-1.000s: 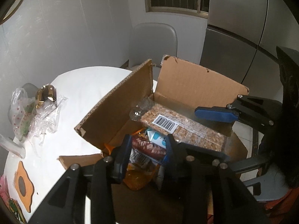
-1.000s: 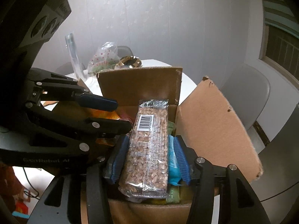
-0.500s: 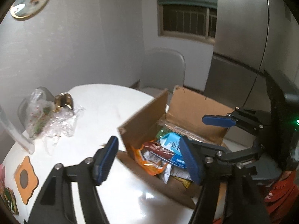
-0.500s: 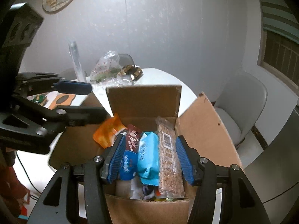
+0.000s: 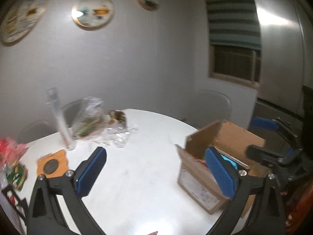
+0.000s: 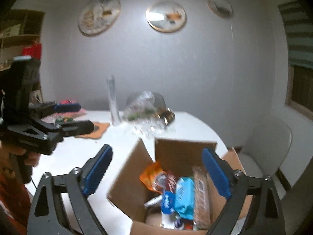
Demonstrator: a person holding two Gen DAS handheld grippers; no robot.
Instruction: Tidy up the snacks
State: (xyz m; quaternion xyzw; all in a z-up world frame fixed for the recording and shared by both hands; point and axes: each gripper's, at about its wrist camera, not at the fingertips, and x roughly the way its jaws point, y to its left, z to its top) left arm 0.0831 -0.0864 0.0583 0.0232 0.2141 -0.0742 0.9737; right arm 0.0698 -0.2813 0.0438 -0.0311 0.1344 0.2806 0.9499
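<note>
An open cardboard box (image 6: 176, 152) stands on the white round table (image 5: 140, 168), at its right side in the left wrist view (image 5: 197, 178). It holds several snack packs: an orange bag (image 6: 151, 173), blue packs (image 6: 183, 193) and a nut bar (image 6: 201, 195). My right gripper (image 6: 156, 174) is open and empty, raised above the box. My left gripper (image 5: 156, 172) is open and empty, above the bare table left of the box. The left gripper also shows in the right wrist view (image 6: 78, 117), and the right gripper shows in the left wrist view (image 5: 262, 137).
A clear plastic bag with food (image 5: 92, 117), a tall clear tube (image 5: 58, 117), an orange coaster (image 5: 51, 162) and red and green packets (image 5: 11, 162) lie at the table's far and left side. A grey chair (image 6: 268, 143) stands right of the box. Plates hang on the wall.
Both grippers have drawn back and up from the box and opened wider. The nut bar the right gripper held a second ago now lies in the box. The left gripper swung left.
</note>
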